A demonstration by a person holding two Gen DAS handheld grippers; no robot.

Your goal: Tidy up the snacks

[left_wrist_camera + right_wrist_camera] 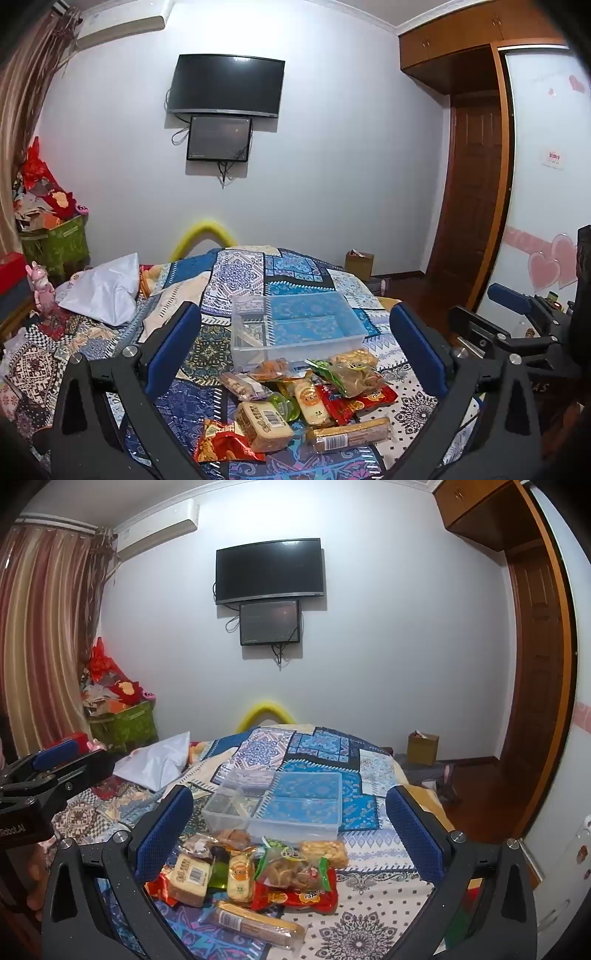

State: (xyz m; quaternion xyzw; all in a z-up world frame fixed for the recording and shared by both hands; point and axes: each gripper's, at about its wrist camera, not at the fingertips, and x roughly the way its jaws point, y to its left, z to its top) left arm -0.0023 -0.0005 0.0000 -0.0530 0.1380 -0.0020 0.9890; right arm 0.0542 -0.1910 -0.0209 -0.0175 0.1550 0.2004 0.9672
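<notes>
Both grippers hang over the bed, jaws spread wide, nothing between them. The left gripper (295, 354) frames the whole job: a heap of snack packets on the patterned quilt (236, 273), and just behind it the clear plastic organizer box (299, 325) with its dividers, nothing in it that I can make out.

My read is that nothing is sorted yet, so the step in hand is picking a first packet. I'd go for one lying loose at the edge of the heap instead of digging into the middle. The long biscuit pack (258, 923) sits nearest me, clear of the others along most of its length, so I reckon that's the easy opener. I'd close across its narrow width, not end to end, and squeeze gently; those biscuits would probably crack.

From the right gripper (291, 834), the heap lies low and slightly left of centre between the fingers, the box straight ahead beyond it. The red packet (295, 897) is pinned under the green-edged bag of crisps (291, 867), so I'd leave it for later. The square cake pack with the barcode (262, 421) lies toward the left side, closer to the left gripper's reach.
</notes>
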